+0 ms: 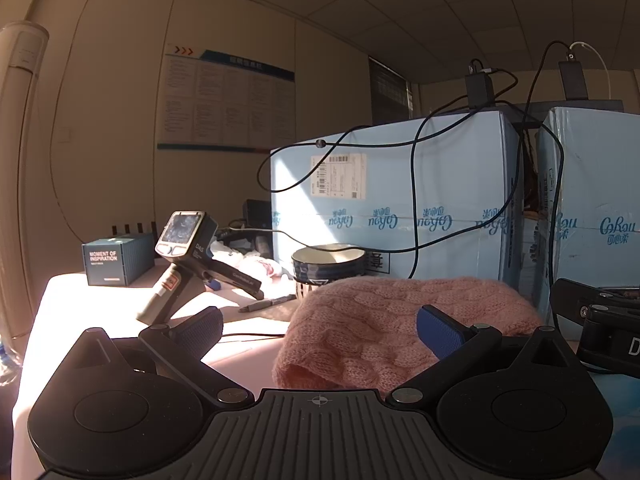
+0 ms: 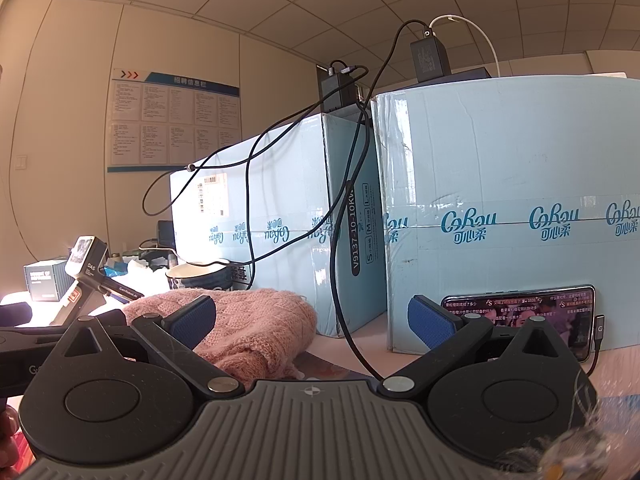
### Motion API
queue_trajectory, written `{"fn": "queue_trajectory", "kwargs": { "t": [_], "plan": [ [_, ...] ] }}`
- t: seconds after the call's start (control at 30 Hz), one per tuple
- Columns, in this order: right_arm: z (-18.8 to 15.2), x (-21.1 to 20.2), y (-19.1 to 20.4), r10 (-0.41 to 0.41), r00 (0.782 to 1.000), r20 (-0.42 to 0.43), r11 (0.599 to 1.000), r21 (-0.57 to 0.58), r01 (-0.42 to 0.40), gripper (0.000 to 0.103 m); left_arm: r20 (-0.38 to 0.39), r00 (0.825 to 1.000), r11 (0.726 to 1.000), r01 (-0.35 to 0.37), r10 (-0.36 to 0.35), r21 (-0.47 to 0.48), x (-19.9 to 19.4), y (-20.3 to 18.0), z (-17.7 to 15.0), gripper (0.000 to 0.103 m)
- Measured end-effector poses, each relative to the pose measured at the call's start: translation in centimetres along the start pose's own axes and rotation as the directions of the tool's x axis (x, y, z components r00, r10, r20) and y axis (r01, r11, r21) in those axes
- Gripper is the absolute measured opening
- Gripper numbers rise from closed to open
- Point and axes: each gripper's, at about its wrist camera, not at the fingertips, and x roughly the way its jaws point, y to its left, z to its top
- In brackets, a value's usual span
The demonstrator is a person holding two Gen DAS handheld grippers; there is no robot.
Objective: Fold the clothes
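Note:
A pink cable-knit garment lies bunched on the table in front of the blue boxes. It also shows in the right wrist view, left of centre. My left gripper is open and empty, its blue-padded fingers spread before the garment, without holding it. My right gripper is open and empty, just right of the garment. Its body shows at the right edge of the left wrist view.
Two tall light-blue boxes stand close behind, with black cables hanging down. A phone leans on the right box. A bowl, a pen, a spare handheld gripper and a small dark box sit left.

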Motion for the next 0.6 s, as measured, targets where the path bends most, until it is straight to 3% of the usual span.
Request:
{"fn": "queue_trajectory", "kwargs": {
  "t": [0.6],
  "plan": [
    [0.02,-0.04,-0.03,0.001,1.0,-0.001,1.0,0.001,-0.001,0.103,-0.009,1.0,1.0,0.003,-0.003,0.001,0.16,-0.09,0.0,0.103]
  ]
}}
